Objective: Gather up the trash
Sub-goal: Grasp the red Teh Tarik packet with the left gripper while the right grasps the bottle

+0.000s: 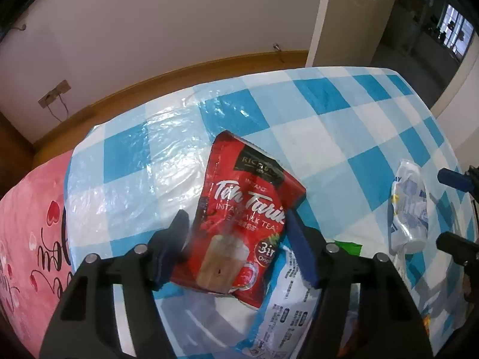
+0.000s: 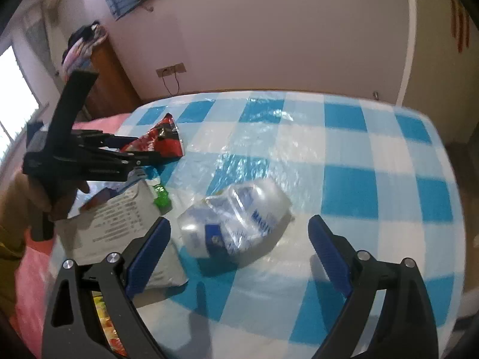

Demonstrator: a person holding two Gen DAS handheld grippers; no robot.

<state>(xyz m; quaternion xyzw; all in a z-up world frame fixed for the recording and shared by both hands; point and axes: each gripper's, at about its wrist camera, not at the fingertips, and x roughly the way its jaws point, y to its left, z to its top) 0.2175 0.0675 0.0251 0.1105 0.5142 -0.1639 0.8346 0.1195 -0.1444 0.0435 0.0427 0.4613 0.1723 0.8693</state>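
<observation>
Left claw (image 1: 236,248) gripping red tea packet (image 1: 245,209)

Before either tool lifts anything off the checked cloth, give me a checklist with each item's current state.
1. Red milk tea packet sits between the left tool's pads: ok.
2. Left pads pressing firmly on the packet: cannot tell.
3. Right tool open wide: ok.
4. Crumpled clear plastic bag lies between the right pads, untouched: ok.
5. White printed pouch overlaps the red packet's lower edge, may drag: not ok.
</observation>
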